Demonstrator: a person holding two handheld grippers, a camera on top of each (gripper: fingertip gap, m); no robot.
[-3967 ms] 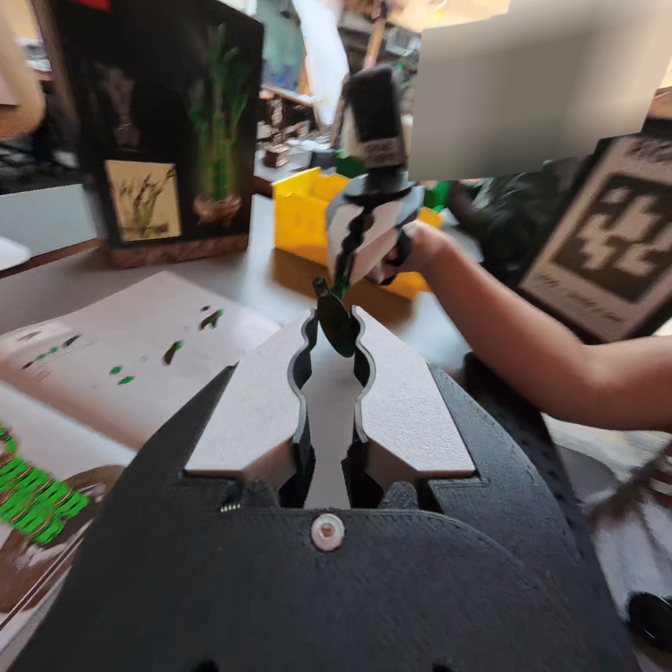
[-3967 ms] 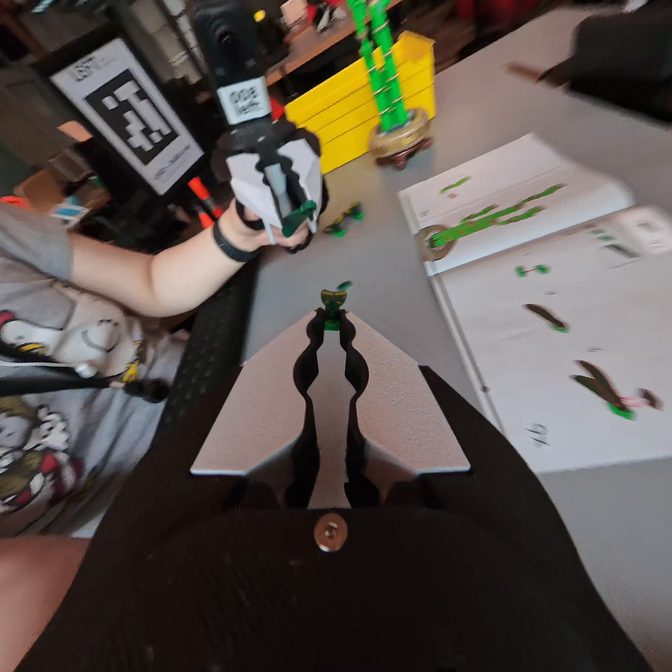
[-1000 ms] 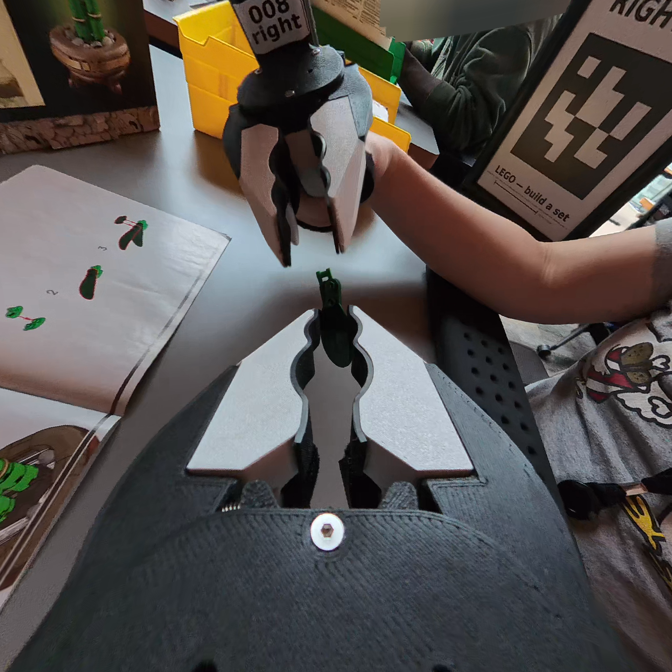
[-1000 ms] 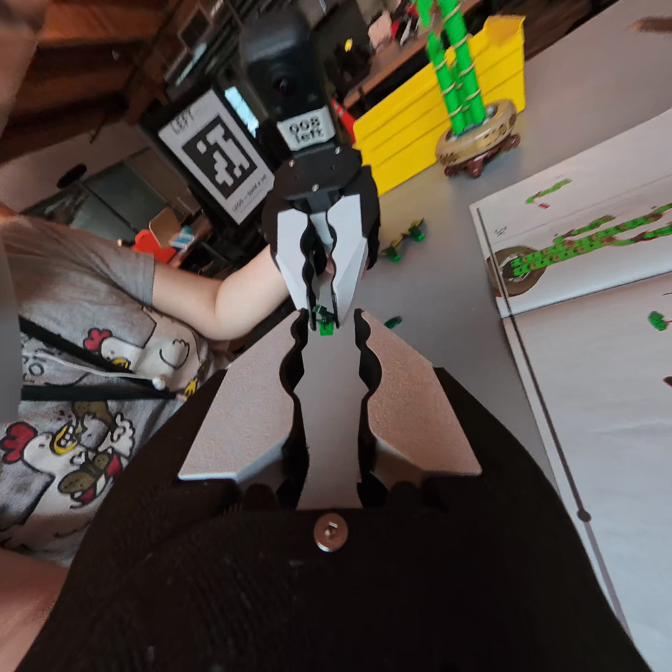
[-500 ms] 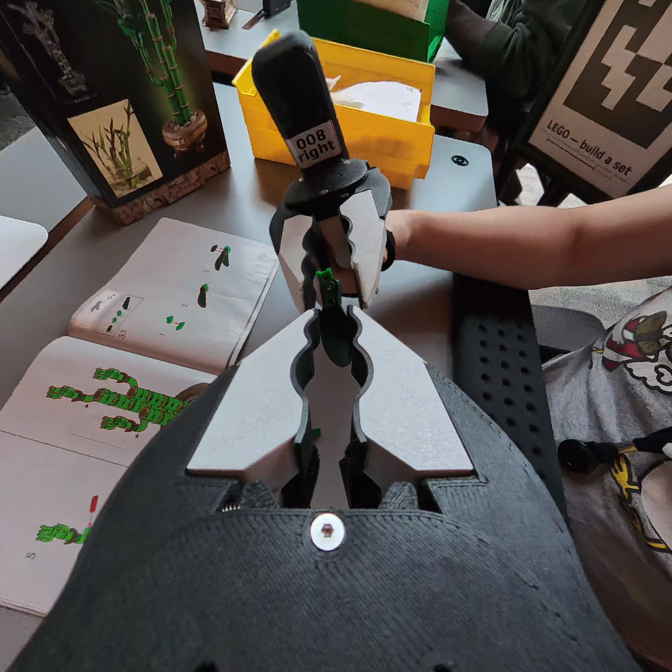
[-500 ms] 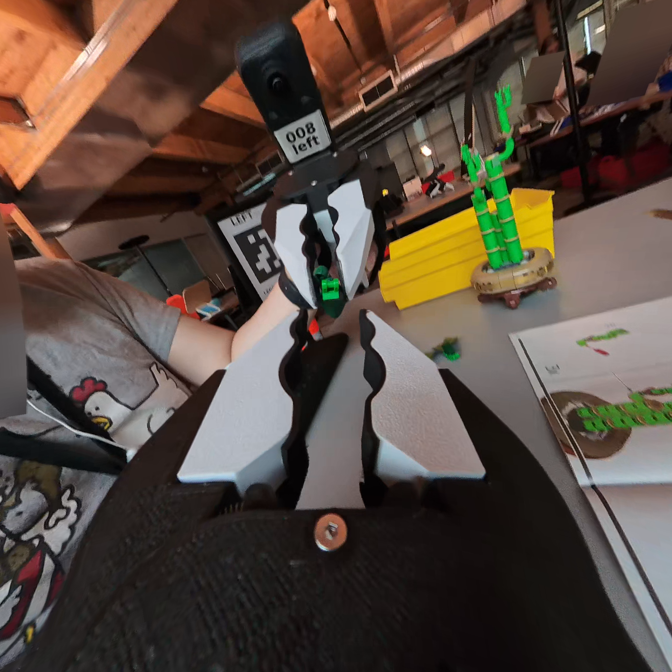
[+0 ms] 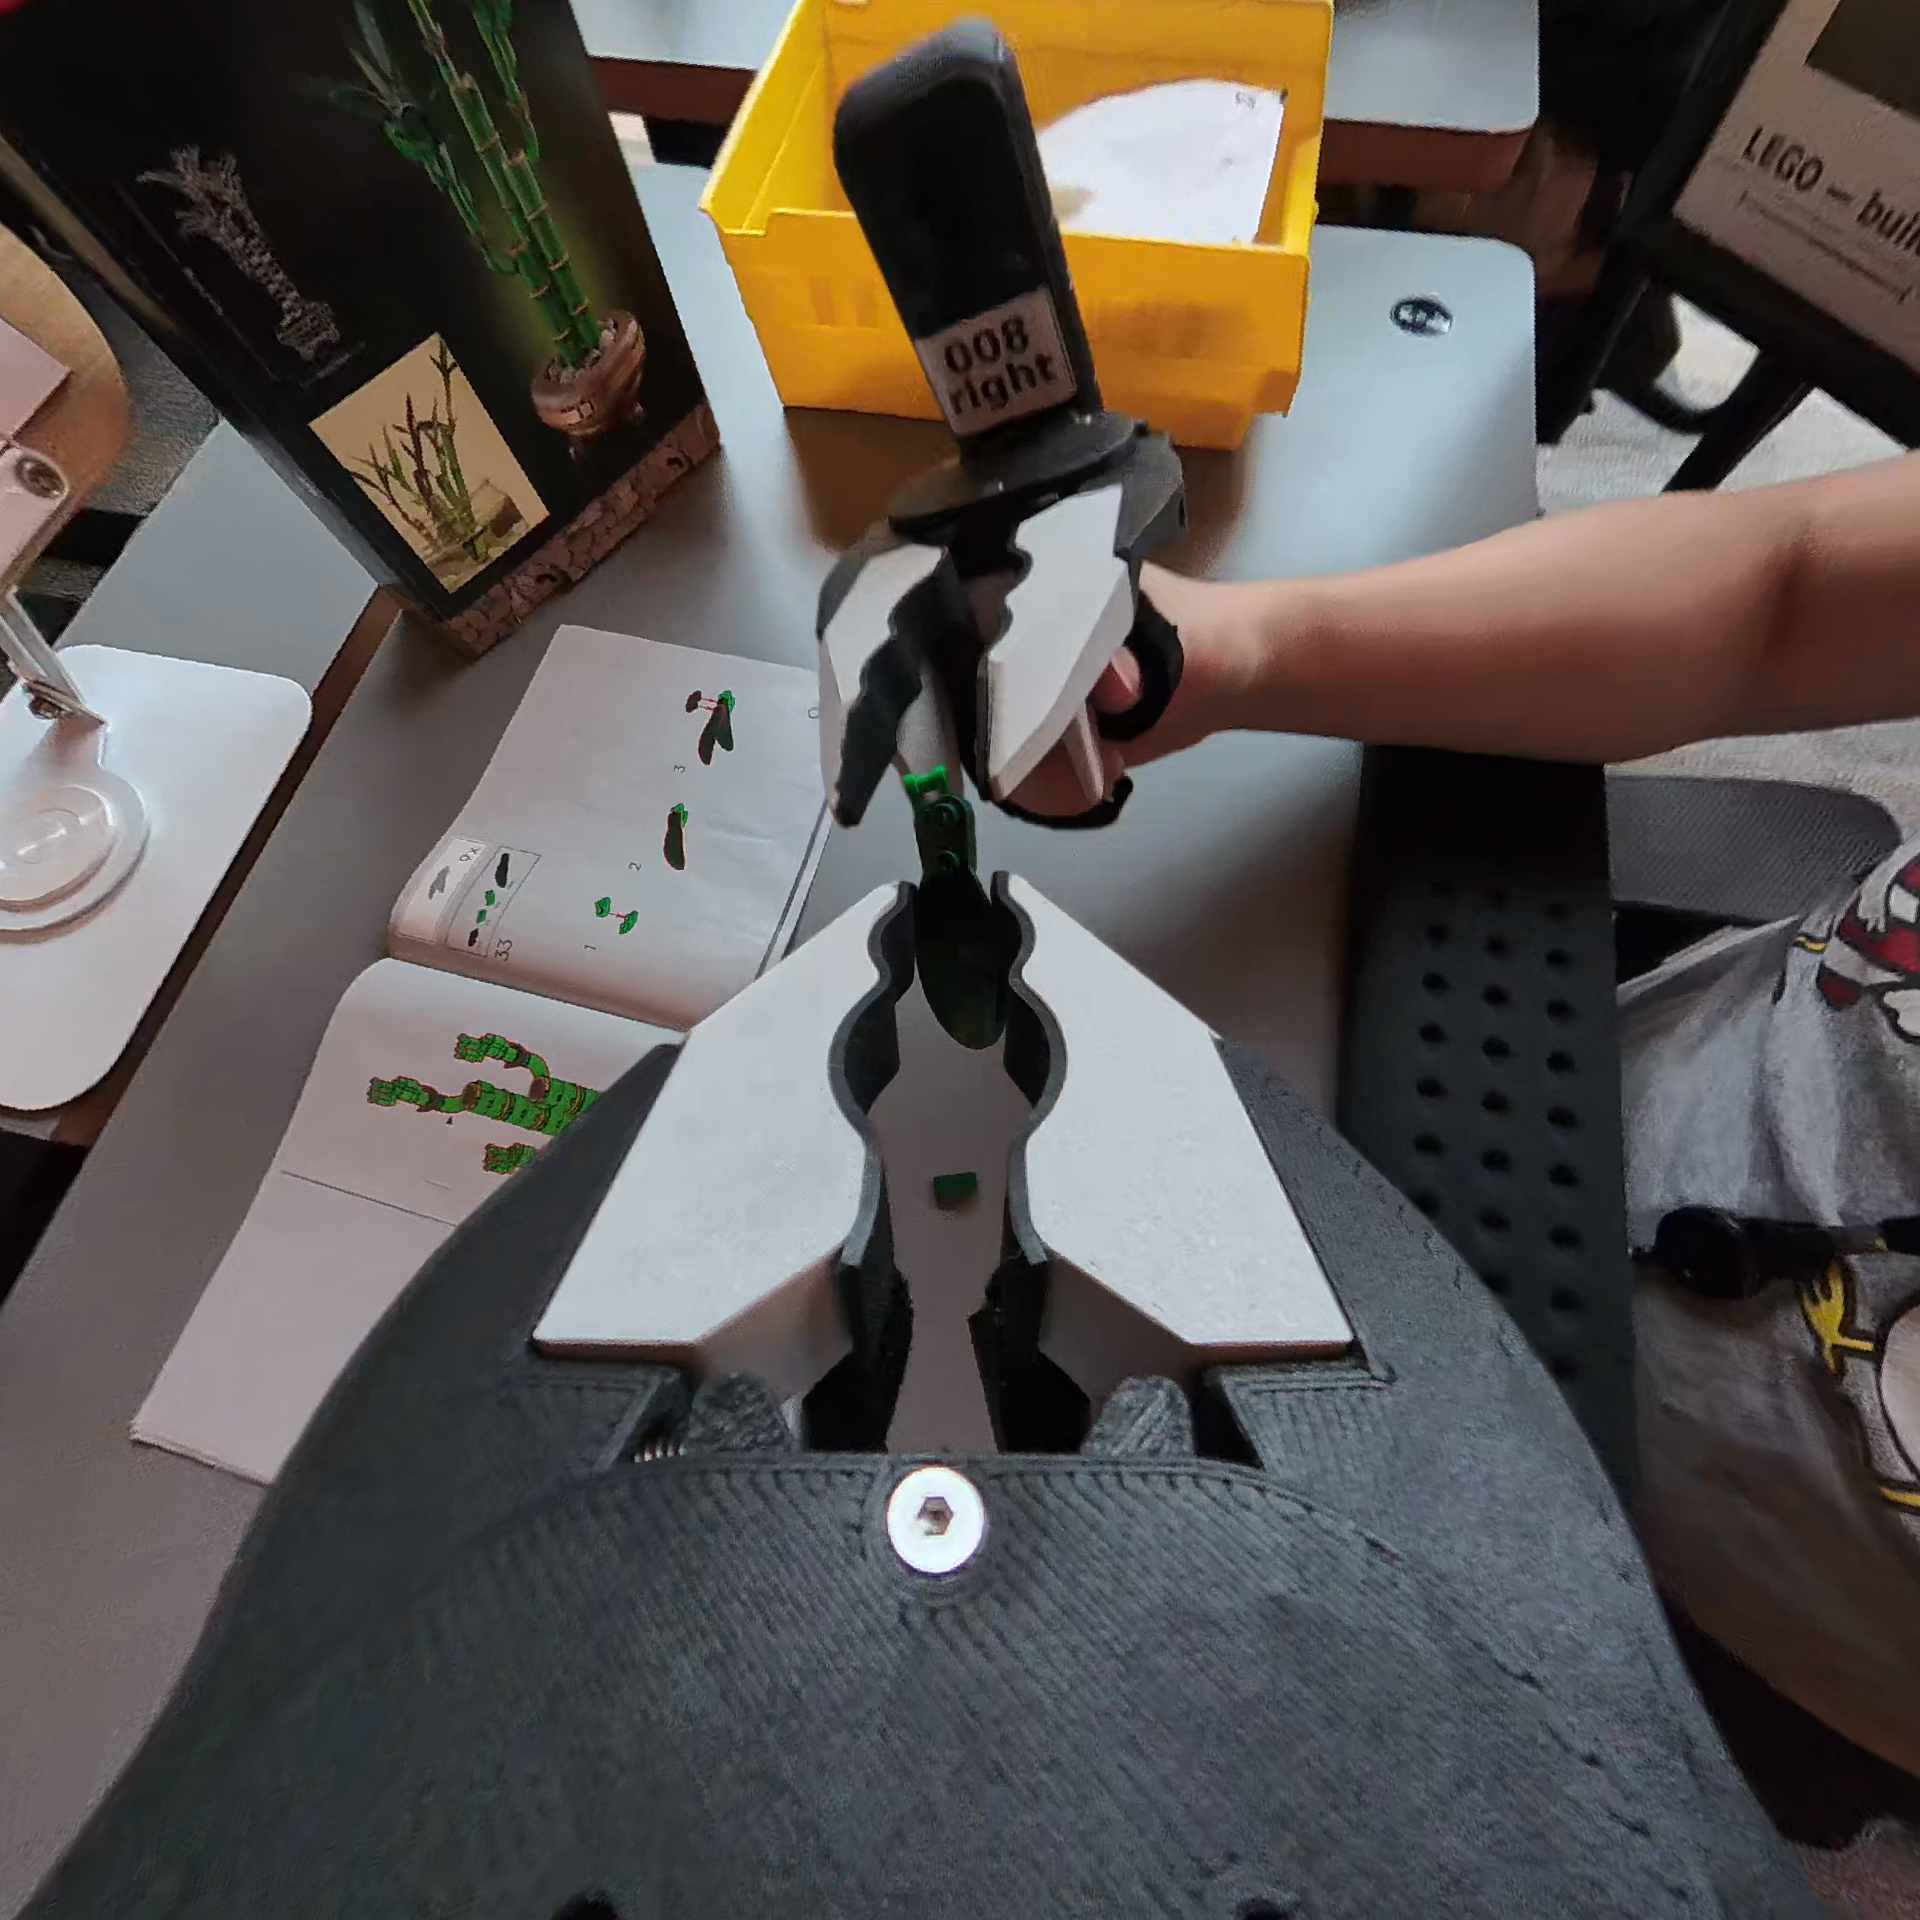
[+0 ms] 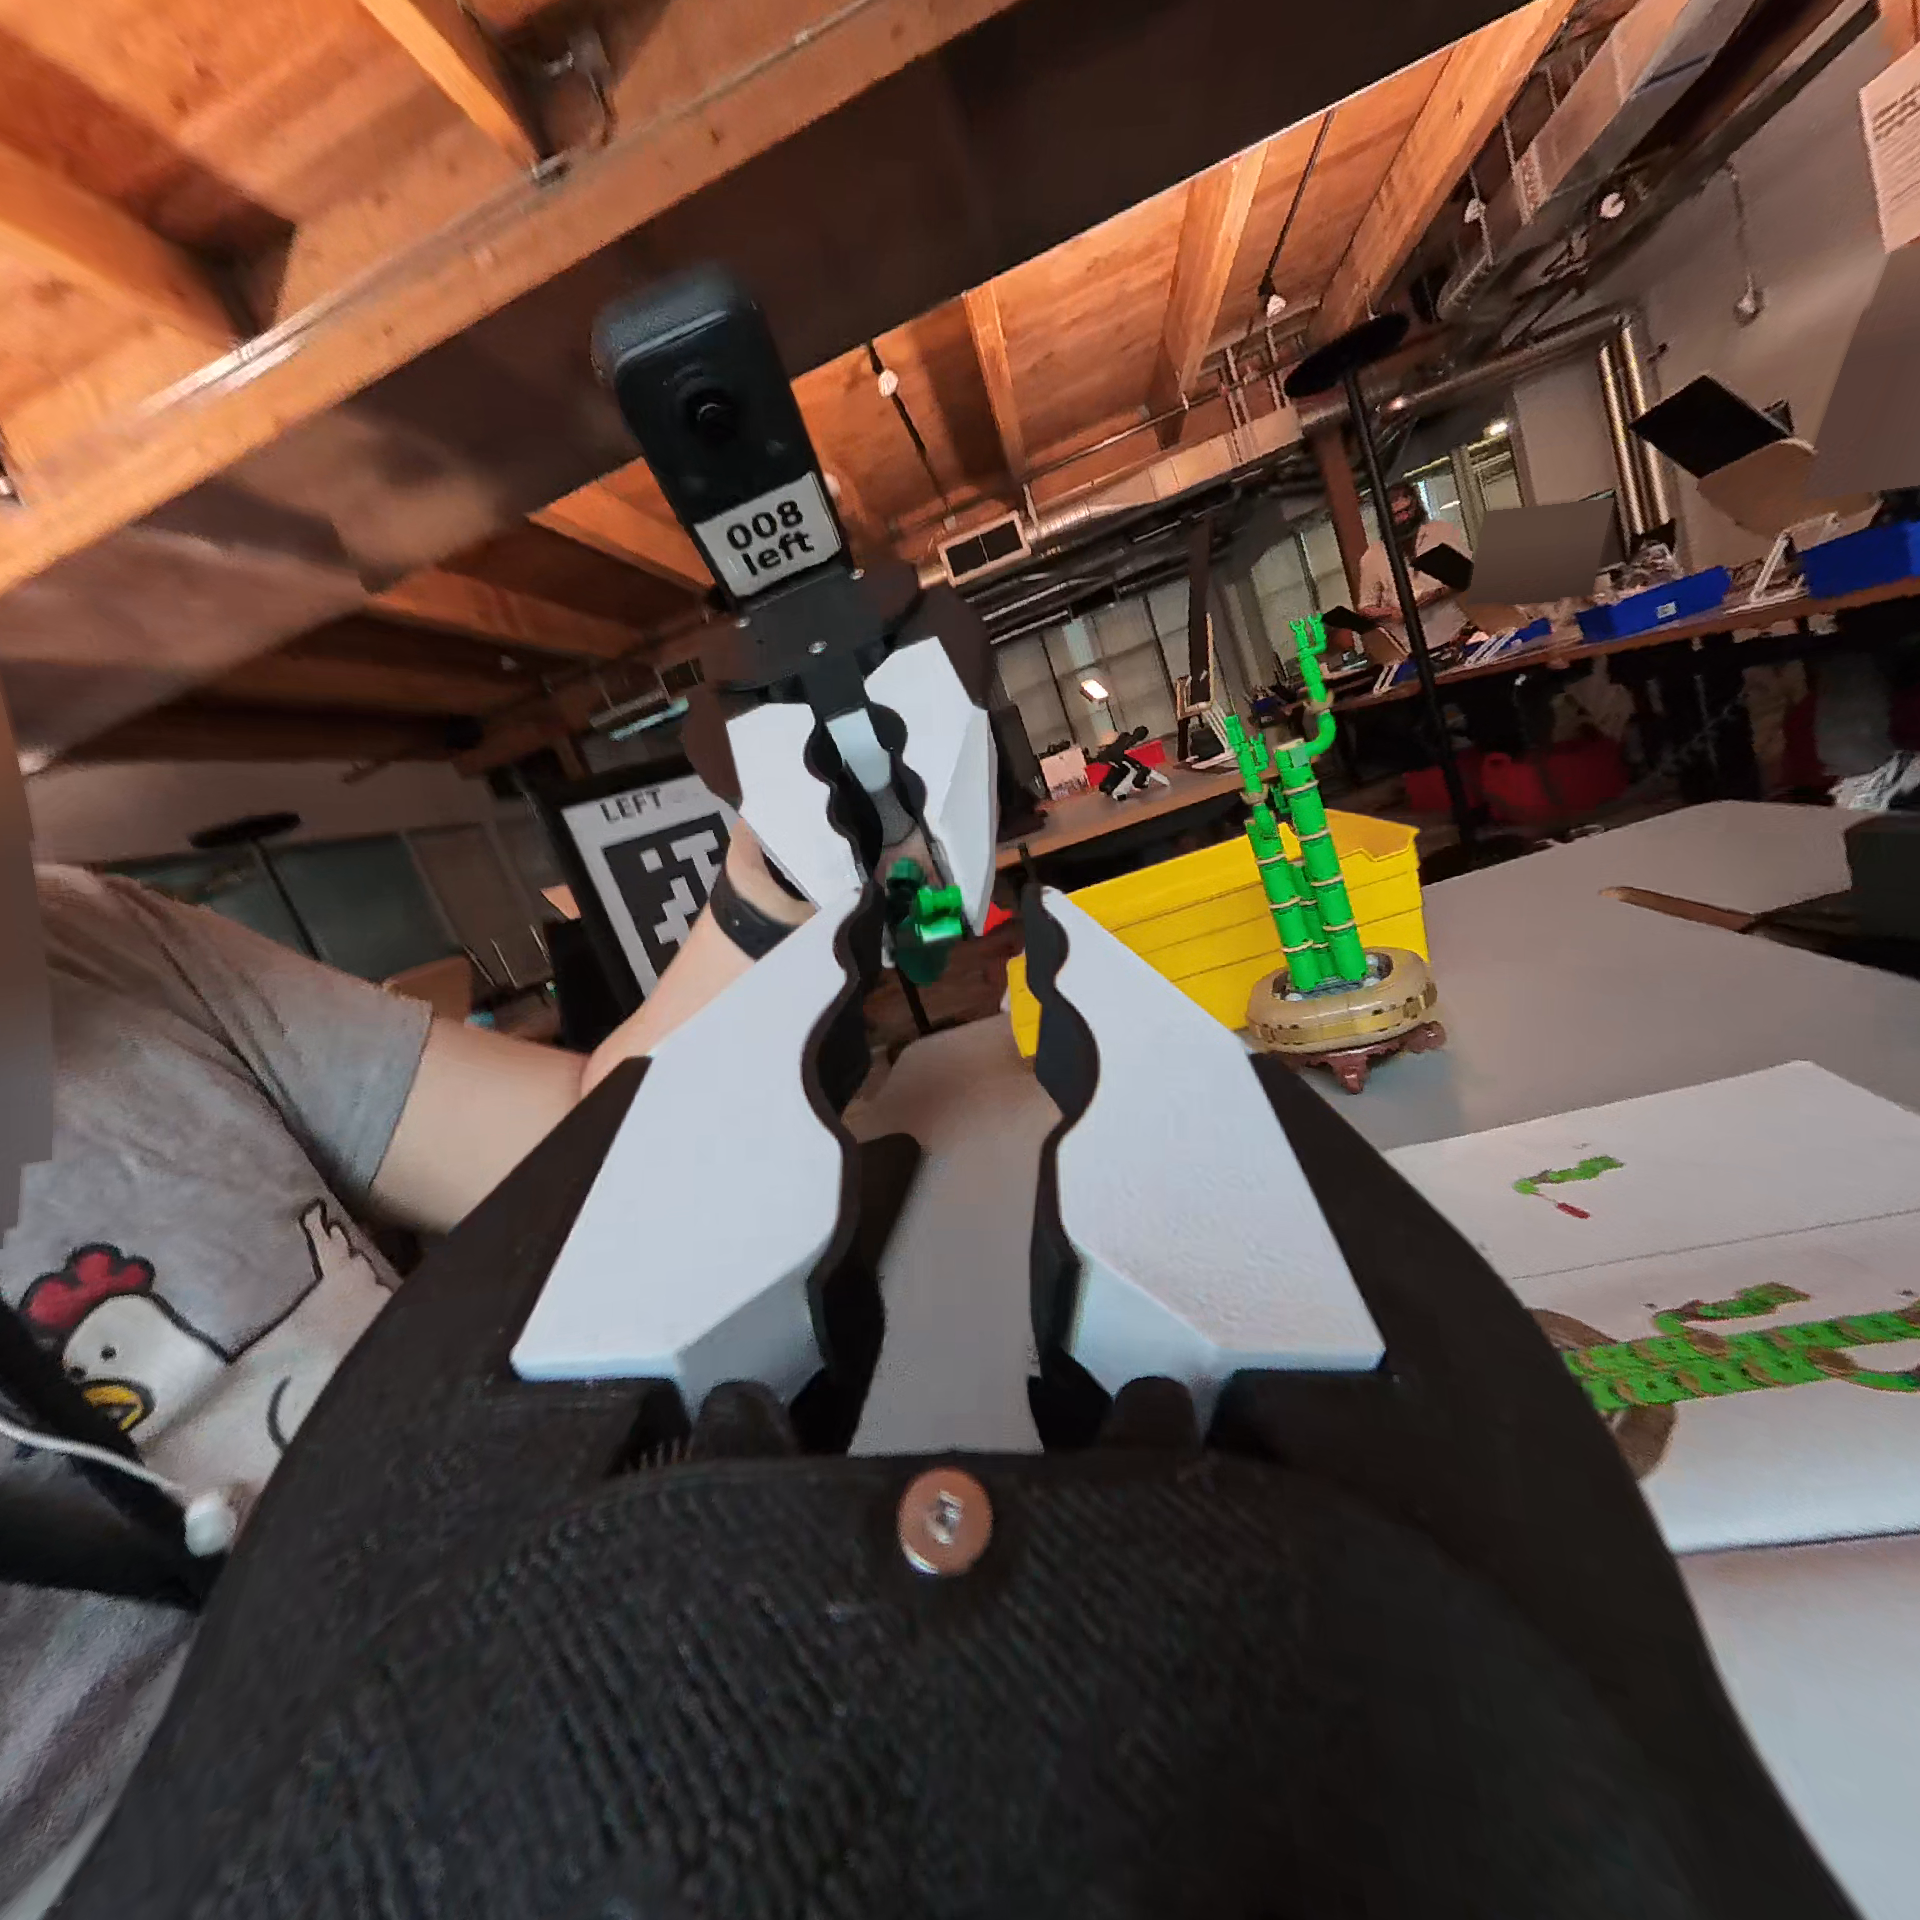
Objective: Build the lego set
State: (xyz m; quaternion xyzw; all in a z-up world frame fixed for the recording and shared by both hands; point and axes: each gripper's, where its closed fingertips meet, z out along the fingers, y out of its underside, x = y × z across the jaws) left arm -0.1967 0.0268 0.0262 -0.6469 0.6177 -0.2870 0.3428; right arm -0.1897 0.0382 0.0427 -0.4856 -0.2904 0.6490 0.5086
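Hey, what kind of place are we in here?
Probably a shared workshop or makerspace: exposed wooden ceiling beams, long workbenches crowded with blue bins, and yellow parts bins on the grey table.

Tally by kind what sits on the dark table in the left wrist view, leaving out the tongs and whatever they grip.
Yellow bin: 1
Picture box: 1
Instruction booklet: 1
Loose green piece, apparently lying on the table: 1
Total: 4
Left out: leaf piece gripped in the left tongs.
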